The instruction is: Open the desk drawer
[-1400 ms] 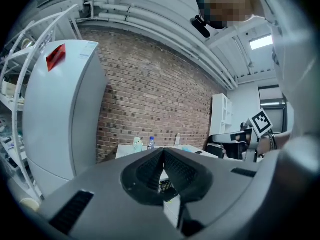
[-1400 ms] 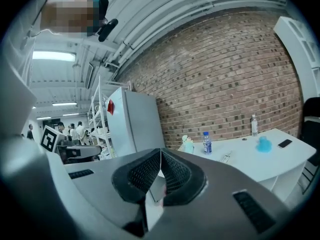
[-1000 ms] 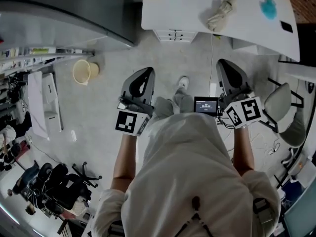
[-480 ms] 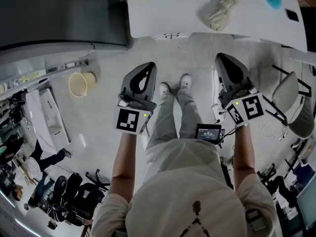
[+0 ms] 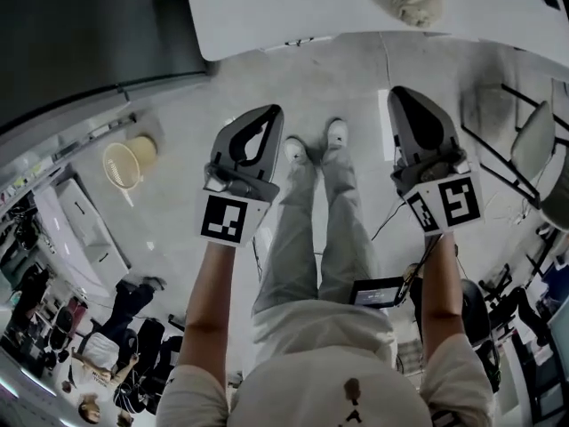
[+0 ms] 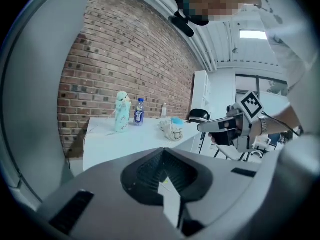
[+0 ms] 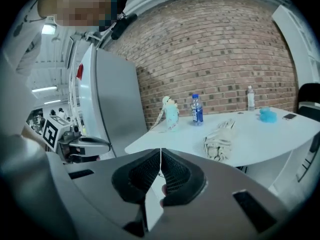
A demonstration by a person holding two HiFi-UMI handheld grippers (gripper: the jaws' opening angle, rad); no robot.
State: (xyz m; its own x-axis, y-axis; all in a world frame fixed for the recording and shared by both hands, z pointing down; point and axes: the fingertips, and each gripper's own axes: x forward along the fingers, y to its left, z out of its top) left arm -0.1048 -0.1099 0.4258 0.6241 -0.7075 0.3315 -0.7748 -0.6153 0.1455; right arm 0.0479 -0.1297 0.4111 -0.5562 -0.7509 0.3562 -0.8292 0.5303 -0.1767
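Head view showed the approach stage — the left gripper (image 5: 269, 118) and the right gripper (image 5: 404, 100) were both held clenched on nothing, well apart from the desk (image 5: 293, 7). A sliver of the desk drawer (image 5: 298, 42) was glimpsed under its near edge, ahead between them. Next — seemingly — one gripper's jaws would need parting and a handle reaching.
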